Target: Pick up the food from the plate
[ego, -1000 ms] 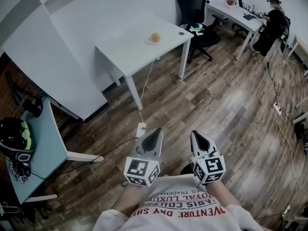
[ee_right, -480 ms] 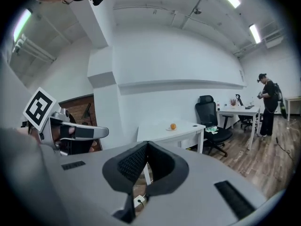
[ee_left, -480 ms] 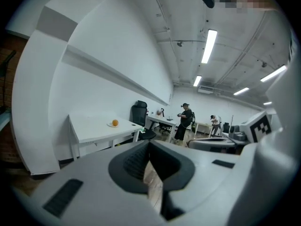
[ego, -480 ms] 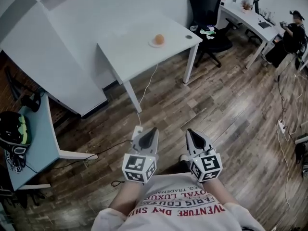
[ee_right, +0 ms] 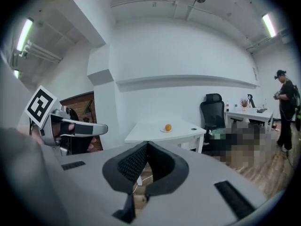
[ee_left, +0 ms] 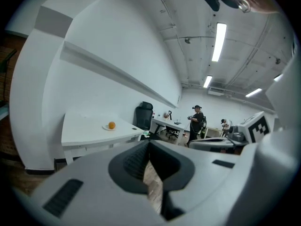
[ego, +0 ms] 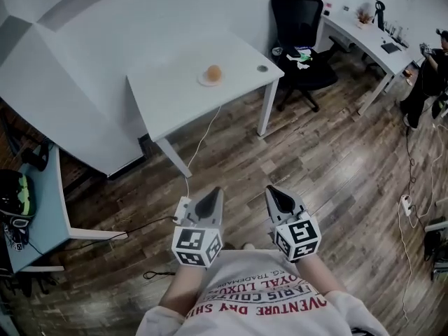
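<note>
Left tool (ego: 214,193) and right tool (ego: 270,190) both closed, empty. Orange (ego: 213,73) on plate (ego: 203,82) well ahead on table (ego: 168,100). Straight ahead of left tool

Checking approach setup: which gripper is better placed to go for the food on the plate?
Left, marginally. In the head view the food lies almost straight ahead of the left gripper; the right gripper sits further to the side. Both are shut, empty and far from the table.
</note>
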The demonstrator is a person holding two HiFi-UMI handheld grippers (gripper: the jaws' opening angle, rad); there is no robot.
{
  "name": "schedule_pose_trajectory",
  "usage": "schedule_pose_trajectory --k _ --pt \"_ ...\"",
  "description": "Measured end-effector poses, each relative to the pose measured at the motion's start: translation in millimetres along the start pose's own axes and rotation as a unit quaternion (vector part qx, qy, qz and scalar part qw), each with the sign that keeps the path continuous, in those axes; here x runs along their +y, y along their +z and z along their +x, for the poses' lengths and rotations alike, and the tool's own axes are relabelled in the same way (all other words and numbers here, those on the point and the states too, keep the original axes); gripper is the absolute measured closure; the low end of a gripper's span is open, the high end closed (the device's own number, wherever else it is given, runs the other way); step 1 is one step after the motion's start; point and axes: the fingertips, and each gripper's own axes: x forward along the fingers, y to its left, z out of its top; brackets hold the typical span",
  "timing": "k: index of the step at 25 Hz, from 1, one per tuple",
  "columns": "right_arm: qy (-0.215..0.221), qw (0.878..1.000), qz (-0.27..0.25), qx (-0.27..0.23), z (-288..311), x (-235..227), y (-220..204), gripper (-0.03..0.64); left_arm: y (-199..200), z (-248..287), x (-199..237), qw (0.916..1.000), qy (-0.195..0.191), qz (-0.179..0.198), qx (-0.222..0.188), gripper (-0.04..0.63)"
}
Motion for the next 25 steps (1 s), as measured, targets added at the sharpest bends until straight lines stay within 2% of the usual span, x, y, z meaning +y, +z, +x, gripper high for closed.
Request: schedule_pose_trajectory --k 3,8,13,25 --pt "-0.001 1.0 0.009 0.003 10.2 -24.6 1.6 0.606 2.0 23.2 -1.9 0.9999 0.001 -0.014 0.007 0.588" --pt "0.003 1.0 0.008 0.017 42.9 -45.3 1.8 0.606 6.1 61.7 16.8 0.9997 0.013 -0.014 0.015 0.588" --pt "-0.015 1.0 0.011 0.023 91.2 -68.2 8.3 0.606 11.1 116.1 49.0 0.9994 -0.003 -0.021 0.028 0.588" --pt "-0.06 0.998 0.022 0.016 269.7 -112.7 83.9 0.606 106.9 265.7 170.1 0.9973 -0.065 0.006 0.033 0.588"
